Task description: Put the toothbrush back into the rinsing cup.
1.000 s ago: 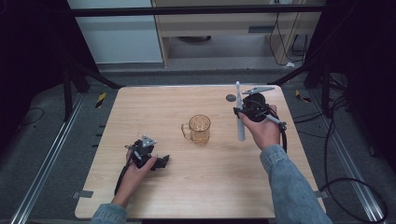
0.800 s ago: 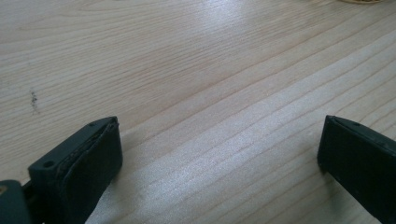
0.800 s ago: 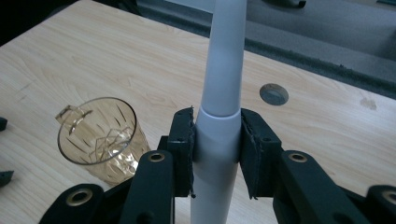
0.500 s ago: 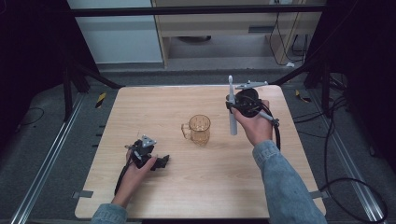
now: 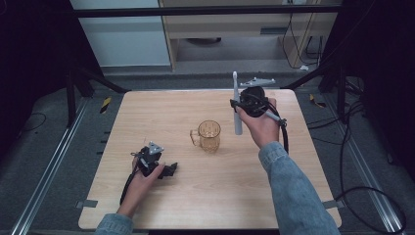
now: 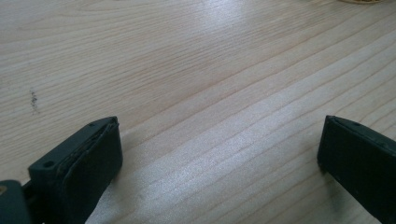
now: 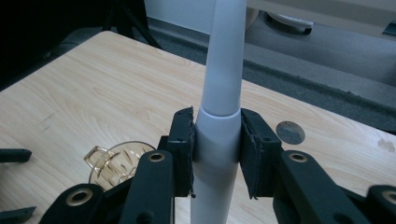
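Where the near edge runs out of the bottom of the high view, the wooden table point(image 5: 161, 110) is cut off, along with both forearms. Amber glass mug point(image 5: 209, 135): upright near the table's middle, handle toward the left gripper; in the right gripper view half its rim point(image 7: 109, 161) sits behind the jaws. Right gripper point(image 5: 243, 104): raised above the table's far right part, just right of the mug, jaws clenched on the white electric toothbrush point(image 5: 237, 105). The brush stands nearly upright; its head is cut off at the top of the right gripper view point(image 7: 219, 116) and its bristles are too small to make out from above. Left gripper point(image 5: 169, 170): resting on the near left tabletop, jaws spread wide, bare wood between them. Small dark disc point(image 7: 290, 132): on the far table part, nature unclear.
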A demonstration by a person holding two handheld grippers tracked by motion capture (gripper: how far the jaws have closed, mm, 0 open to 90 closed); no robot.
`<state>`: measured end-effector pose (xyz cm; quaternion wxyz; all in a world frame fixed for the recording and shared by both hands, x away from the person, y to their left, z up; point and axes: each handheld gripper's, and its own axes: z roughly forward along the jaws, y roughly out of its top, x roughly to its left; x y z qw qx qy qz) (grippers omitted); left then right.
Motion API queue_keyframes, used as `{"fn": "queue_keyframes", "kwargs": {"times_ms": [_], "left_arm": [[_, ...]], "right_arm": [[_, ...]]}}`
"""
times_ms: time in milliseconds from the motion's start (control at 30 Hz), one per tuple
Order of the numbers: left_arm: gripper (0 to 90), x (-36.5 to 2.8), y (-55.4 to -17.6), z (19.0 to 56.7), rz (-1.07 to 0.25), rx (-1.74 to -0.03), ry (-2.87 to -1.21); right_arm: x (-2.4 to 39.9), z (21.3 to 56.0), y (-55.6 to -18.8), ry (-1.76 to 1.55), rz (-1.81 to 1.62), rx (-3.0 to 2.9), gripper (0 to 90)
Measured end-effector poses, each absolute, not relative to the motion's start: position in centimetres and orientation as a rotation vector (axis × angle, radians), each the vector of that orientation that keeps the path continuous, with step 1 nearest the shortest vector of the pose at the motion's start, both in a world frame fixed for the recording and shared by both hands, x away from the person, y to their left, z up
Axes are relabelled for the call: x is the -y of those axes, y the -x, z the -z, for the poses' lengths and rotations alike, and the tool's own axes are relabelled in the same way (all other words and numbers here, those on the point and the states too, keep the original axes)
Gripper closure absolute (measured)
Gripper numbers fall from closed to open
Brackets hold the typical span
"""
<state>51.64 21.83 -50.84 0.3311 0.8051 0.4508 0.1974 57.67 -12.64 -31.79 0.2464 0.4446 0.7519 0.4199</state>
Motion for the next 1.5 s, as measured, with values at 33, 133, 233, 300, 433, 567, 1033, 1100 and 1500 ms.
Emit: {"fn": "queue_keyframes", "kwargs": {"times_ms": [33,133,233,300,433,567,1033,1100,1500], "left_arm": [[0.0,-21.8,-51.6,50.8,-0.516,-1.178,-2.104],[0.0,-21.8,-51.6,50.8,-0.516,-1.178,-2.104],[0.0,-21.8,-51.6,50.8,-0.516,-1.178,-2.105],[0.0,-21.8,-51.6,50.8,-0.516,-1.178,-2.104],[0.0,-21.8,-51.6,50.8,-0.518,-1.177,-2.106],[0.0,-21.8,-51.7,50.8,-0.518,-1.176,-2.107],[0.0,-21.8,-51.7,50.8,-0.518,-1.175,-2.107],[0.0,-21.9,-51.7,50.8,-0.518,-1.175,-2.108],[0.0,-21.9,-51.7,50.8,-0.518,-1.175,-2.108]], "right_arm": [[12.6,31.8,-57.7,-1.213,-1.145,-2.051,67.8],[12.5,31.5,-57.8,-1.205,-1.149,-2.046,67.8],[12.3,31.2,-57.9,-1.2,-1.158,-2.041,67.8],[12.2,31.0,-57.9,-1.192,-1.16,-2.037,67.8],[12.0,30.7,-57.9,-1.189,-1.179,-2.024,67.8],[11.7,30.4,-57.9,-1.174,-1.199,-2.003,67.8],[10.1,29.1,-58.1,-1.121,-1.231,-1.978,67.8],[10.0,29.0,-58.2,-1.119,-1.235,-1.976,67.8],[8.7,29.2,-58.7,-1.095,-1.271,-1.966,67.8]]}}
